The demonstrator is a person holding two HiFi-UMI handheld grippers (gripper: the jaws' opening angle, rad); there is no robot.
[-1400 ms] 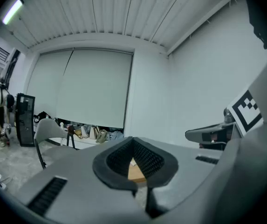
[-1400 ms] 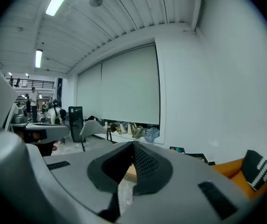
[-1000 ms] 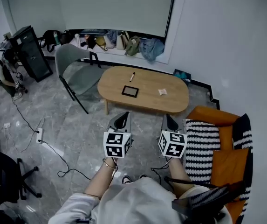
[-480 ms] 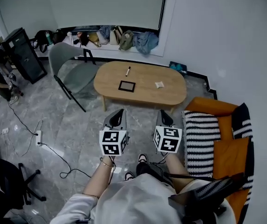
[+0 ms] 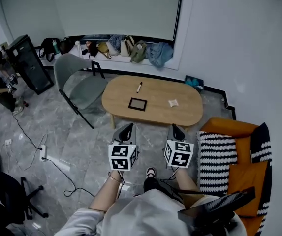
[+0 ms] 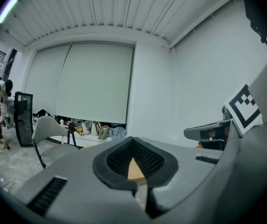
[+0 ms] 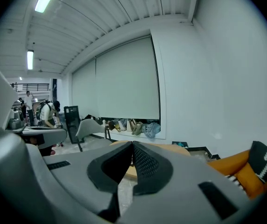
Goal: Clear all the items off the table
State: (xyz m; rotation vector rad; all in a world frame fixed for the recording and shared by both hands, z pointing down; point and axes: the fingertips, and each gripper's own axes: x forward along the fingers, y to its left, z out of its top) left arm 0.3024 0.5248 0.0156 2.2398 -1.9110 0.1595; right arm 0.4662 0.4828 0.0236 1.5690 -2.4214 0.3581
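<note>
We hold both grippers out ahead of us, side by side with a gap between them, each tipped slightly downward. Our left gripper (image 5: 128, 127) has its jaws together at the tips, with nothing between them. Our right gripper (image 5: 176, 128) matches it, jaws closed and empty. The left marker cube (image 5: 123, 156) and right marker cube (image 5: 179, 154) face up at us. Our left forearm (image 5: 106, 193) and right forearm (image 5: 186, 185) reach forward, bare.
</note>
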